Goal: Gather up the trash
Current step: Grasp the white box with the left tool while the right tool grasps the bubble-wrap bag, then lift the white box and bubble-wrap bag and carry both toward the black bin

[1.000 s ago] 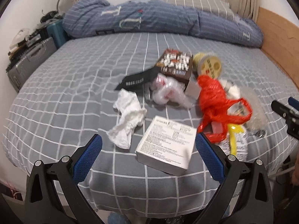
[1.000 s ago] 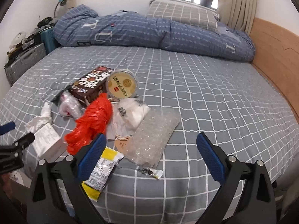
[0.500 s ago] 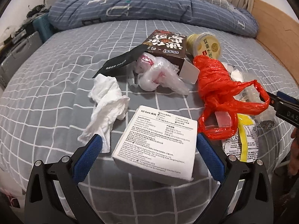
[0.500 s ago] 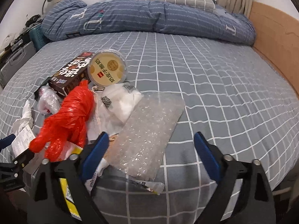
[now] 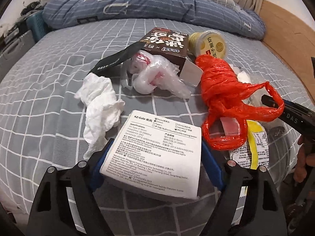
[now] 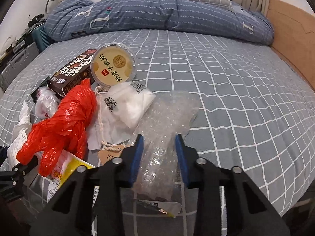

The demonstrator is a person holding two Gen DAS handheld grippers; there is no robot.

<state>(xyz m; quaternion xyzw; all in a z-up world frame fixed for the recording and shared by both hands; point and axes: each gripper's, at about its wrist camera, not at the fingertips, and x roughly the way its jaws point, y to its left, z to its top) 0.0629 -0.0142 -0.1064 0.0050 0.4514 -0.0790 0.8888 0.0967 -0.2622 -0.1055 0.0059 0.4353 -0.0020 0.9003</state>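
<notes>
Trash lies heaped near the front edge of the grey checked bedsheet (image 5: 49,90). In the left wrist view the left gripper (image 5: 155,153) is closing its jaws around a flat white printed cardboard box (image 5: 155,153); its blue pads flank the box's sides, but whether they press yet I cannot tell. A skewed squeeze could tip it out.

In the right wrist view the right gripper (image 6: 158,153) is closing on a clear bubble-wrap pouch (image 6: 165,129), already bunched between the pads; the slick film may slip free.

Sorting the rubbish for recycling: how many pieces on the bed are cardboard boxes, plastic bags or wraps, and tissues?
Cardboard boxes: 2, white box, brown box
Plastic bags or wraps: 3, red bag, clear bag, bubble wrap
Tissues: 1
Total: 6
</notes>
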